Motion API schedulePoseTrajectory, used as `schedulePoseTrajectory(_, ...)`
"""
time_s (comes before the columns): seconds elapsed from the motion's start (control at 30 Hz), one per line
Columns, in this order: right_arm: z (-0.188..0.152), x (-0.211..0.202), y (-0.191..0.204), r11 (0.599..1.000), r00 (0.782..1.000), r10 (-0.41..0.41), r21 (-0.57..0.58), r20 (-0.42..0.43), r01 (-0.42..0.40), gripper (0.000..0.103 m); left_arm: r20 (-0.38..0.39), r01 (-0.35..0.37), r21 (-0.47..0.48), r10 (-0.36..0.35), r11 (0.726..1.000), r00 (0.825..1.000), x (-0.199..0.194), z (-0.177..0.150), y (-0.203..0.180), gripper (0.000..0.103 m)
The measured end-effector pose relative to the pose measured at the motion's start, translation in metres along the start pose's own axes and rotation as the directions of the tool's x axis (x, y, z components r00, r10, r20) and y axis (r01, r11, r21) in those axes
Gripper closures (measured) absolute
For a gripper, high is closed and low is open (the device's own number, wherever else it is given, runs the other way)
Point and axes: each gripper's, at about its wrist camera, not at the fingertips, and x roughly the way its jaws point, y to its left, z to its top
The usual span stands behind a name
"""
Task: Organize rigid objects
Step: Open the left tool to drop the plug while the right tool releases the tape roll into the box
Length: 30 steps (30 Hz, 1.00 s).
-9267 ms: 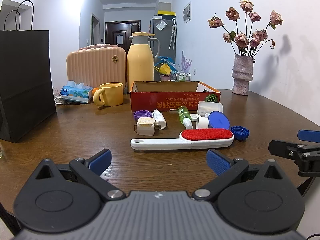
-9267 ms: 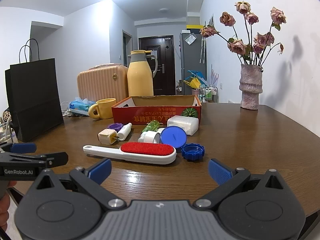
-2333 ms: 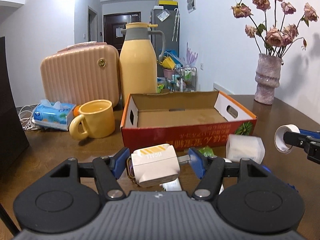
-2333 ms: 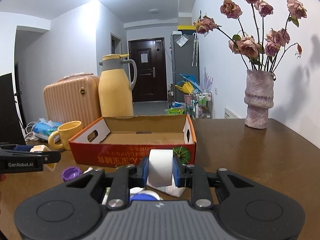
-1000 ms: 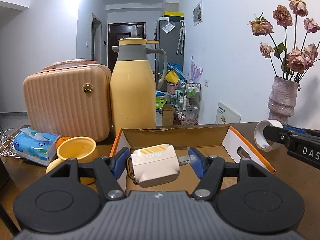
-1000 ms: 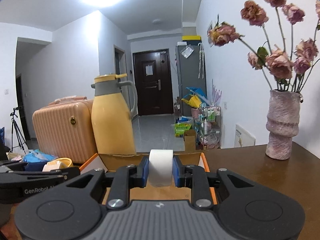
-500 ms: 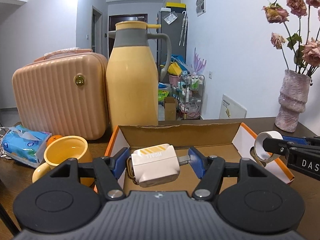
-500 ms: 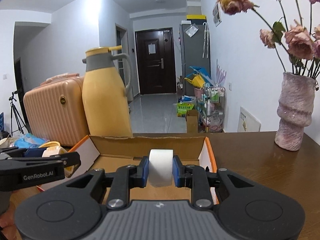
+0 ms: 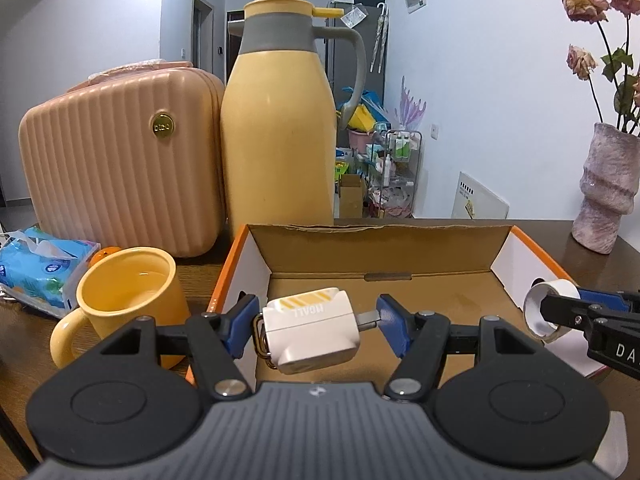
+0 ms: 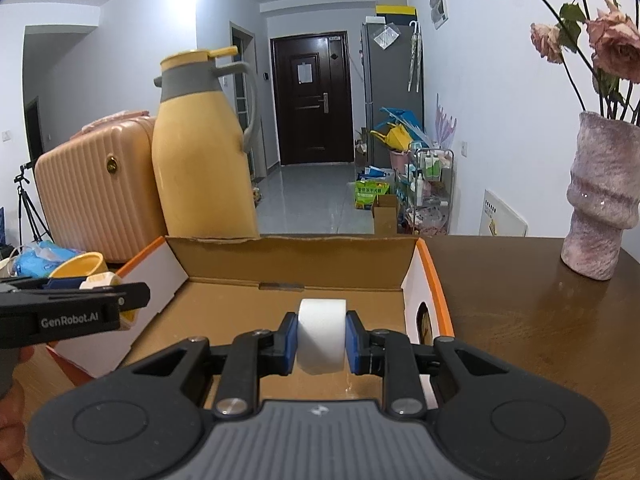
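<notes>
White charger plug (image 9: 310,328), yellow-striped top, tilted; white tape roll (image 10: 322,335) upright.

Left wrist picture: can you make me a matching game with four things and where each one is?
Things:
1. white charger
2. tape roll
3. yellow mug
4. pink vase

Places:
A. on the table, right of the cardboard box
B. in the right gripper
C. on the table, left of the box
D. in the left gripper

Pairs: 1-D, 2-B, 3-C, 4-A
</notes>
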Motion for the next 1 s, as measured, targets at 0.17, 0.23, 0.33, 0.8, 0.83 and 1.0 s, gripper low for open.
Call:
schedulePoseTrajectory(0.17,-0.004,0.008,0.001,1.000,1.000,0.000,-0.007,-0.027,0.000,0.079,-0.024,0.013,0.024,-0.013,1.000,1.000,0.008,-0.003,-0.005,0.037)
schedulePoseTrajectory(0.23,-0.005,0.011,0.001,1.000,0.999,-0.001,-0.007,-0.038,0.000,0.079,-0.036,0.018,0.035,-0.016,0.999,0.999,0.011,-0.005,-0.007,0.037)
schedulePoseTrajectory(0.33,-0.007,0.014,0.000,1.000,0.999,0.001,-0.007,-0.049,-0.002,0.079,-0.057,0.024,0.046,-0.021,0.999,0.998,0.016,-0.008,-0.008,0.036)
schedulePoseTrajectory(0.8,-0.002,0.000,-0.002,0.999,0.999,-0.052,-0.007,-0.001,0.052,0.003,0.025,-0.012,0.024,0.011,1.000,1.000,-0.005,-0.002,-0.002,0.000)
schedulePoseTrajectory(0.83,-0.002,-0.001,-0.002,0.998,0.998,-0.058,-0.008,0.000,0.058,0.001,0.025,-0.014,0.024,0.013,1.000,1.000,-0.006,-0.002,-0.002,0.000)
schedulePoseTrajectory(1.0,-0.001,-0.004,-0.001,0.998,0.998,-0.062,-0.011,-0.008,0.062,0.001,0.024,-0.018,0.017,0.018,1.000,1.000,-0.008,-0.001,0.000,0.000)
